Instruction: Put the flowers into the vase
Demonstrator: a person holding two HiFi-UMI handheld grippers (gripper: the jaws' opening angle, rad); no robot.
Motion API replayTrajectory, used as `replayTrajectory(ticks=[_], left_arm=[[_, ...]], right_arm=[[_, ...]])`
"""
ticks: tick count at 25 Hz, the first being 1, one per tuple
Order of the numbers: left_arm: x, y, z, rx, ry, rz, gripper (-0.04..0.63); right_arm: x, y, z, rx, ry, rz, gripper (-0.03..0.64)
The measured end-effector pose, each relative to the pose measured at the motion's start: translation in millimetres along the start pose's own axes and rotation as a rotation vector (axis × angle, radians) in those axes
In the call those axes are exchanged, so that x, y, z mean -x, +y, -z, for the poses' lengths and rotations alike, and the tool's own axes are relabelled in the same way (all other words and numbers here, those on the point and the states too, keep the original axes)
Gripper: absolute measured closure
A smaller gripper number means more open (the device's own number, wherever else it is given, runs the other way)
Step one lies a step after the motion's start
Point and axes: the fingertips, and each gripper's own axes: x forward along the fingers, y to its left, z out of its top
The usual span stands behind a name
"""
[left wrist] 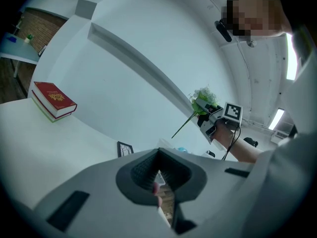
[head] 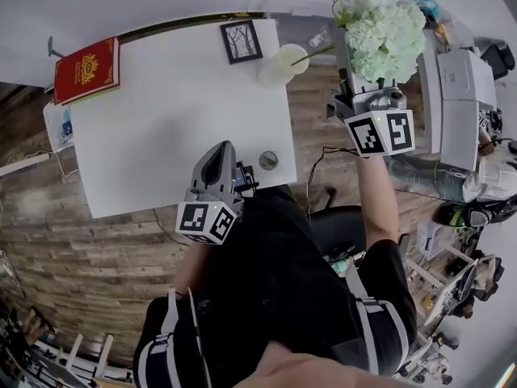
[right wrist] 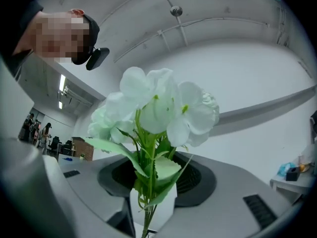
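Observation:
A bunch of white flowers [head: 381, 29] with green leaves stands heads-up in my right gripper [head: 349, 71], which is shut on the stems off the table's far right corner. In the right gripper view the flowers [right wrist: 158, 108] fill the middle, and the stems run down between the jaws of the right gripper [right wrist: 148, 205]. One green stem [head: 313, 52] reaches left to the pale vase [head: 283, 65] on the table's far right edge. My left gripper [head: 221, 150] hovers by the near edge, shut and holding nothing. The left gripper view shows the flowers [left wrist: 203, 99] and the right gripper [left wrist: 210, 122] beyond the left gripper [left wrist: 158, 180].
On the white table [head: 161, 128] lie a red book [head: 87, 69] at the far left corner, a small framed picture [head: 241, 40] at the back and a small round metal object [head: 268, 160] near the front right. A white desk with equipment [head: 460, 87] stands to the right, across wooden floor.

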Motion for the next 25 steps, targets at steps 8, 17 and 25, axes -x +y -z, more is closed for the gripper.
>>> replayTrajectory(ticks=[8, 17, 25], left_arm=[[-16, -15, 3, -0.035, -0.015, -0.051, 0.549], [-29, -32, 12, -0.053, -0.010, -0.100, 0.549], [-32, -33, 13, -0.058, -0.012, -0.123, 0.549]], right_arm=[[-2, -16, 48, 0.026, 0.042, -0.015, 0.416], [0, -22, 89, 0.004, 0.091, -0.063, 0.416], [-5, -9, 128, 0.023, 0.156, -0.110, 0.416]])
